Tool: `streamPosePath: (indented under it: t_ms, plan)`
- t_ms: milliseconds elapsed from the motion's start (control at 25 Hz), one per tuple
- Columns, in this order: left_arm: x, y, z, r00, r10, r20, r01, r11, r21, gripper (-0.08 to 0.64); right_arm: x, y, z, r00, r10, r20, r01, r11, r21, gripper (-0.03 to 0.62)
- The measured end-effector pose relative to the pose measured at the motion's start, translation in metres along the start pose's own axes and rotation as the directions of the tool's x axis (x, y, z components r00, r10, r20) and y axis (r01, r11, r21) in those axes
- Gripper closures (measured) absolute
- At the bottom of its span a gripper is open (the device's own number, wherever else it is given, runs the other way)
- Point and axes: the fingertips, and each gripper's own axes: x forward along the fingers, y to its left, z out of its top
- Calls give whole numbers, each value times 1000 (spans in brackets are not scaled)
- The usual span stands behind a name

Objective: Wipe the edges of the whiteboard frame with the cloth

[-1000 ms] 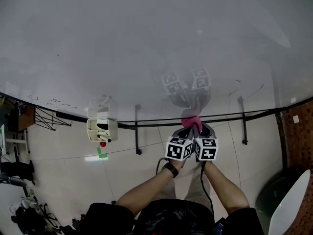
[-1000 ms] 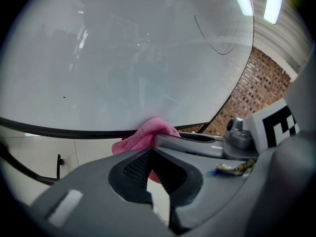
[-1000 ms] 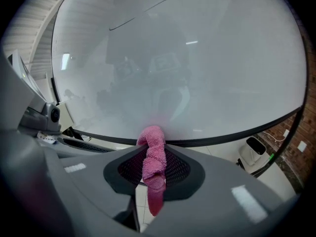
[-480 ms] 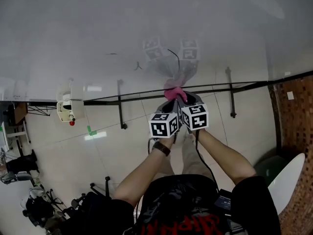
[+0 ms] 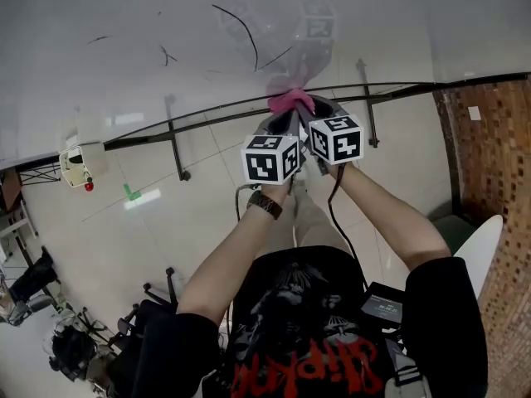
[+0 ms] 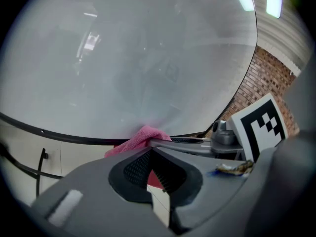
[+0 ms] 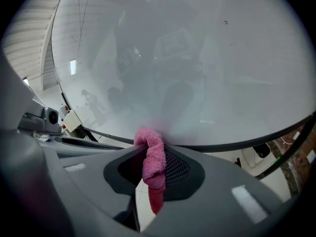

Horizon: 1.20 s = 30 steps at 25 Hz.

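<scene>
Right tool (image 7: 150, 152) pinches cloth (image 7: 154, 168) against whiteboard frame (image 7: 237, 143).

The head view looks from high up, steeply down past the person's arms (image 5: 236, 251). It sees the left tool (image 5: 284, 121) and the right tool (image 5: 309, 116) from behind, with the whiteboard (image 5: 166, 23) at the top and the floor (image 5: 191, 214) far below.

The left gripper view rides on its own tool (image 6: 150, 149). It looks along the jaws, very near the whiteboard (image 6: 123, 58). The other tool's cube (image 6: 259, 127) shows at its right edge.

The right gripper view does the same from its tool (image 7: 149, 151).

All three views share the pink cloth (image 5: 290, 99) (image 6: 140, 137) (image 7: 153, 157), the black frame (image 5: 415, 87) (image 6: 74, 138) (image 7: 223, 147) and the whiteboard
</scene>
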Motion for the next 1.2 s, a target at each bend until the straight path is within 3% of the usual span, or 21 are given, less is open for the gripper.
streamPosePath:
  t_ms: [400,760,960,1200]
  plan:
    - [-7,-13,10,1000,-31,0,31,998,47,558,-14,2,13,999,-13,34,12,1000,27,517]
    - [19,-49,10,996,-72,-54,77,993,94,559,-36,-34,14,1000,-2,20,1,998,61,517]
    - [45,-87,8,993,-89,-82,98,989,112,558,-62,-73,11,999,-15,28,13,996,91,517]
    - [66,-147,11,993,-99,-63,107,984,141,558,-110,-113,17,998,17,56,-22,997,81,517]
